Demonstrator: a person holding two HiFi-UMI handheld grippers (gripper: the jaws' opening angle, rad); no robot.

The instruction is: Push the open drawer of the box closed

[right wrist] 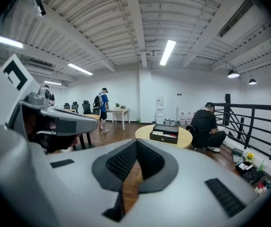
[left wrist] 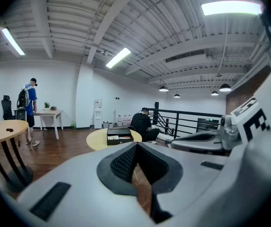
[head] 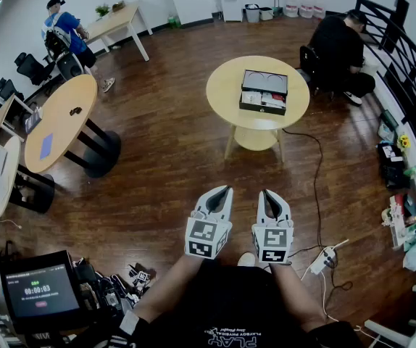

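Observation:
A black box (head: 264, 91) sits on a round yellow table (head: 222, 107) well ahead of me, its drawer (head: 261, 102) pulled open toward me with papers inside. Both grippers are held close to my body, far short of the table. My left gripper (head: 222, 190) and right gripper (head: 266, 193) point forward side by side, each shut on nothing. The left gripper view shows the box (left wrist: 119, 136) small beyond the left gripper's (left wrist: 136, 145) closed tips. In the right gripper view the box (right wrist: 165, 133) lies beyond the right gripper's (right wrist: 136, 143) tips.
A person (head: 338, 46) sits just behind the round table by a black railing (head: 404, 64). Another person (head: 63, 27) stands at the far left. Oval tables (head: 59, 122) fill the left side. A cable and power strip (head: 324, 256) lie on the wood floor at my right.

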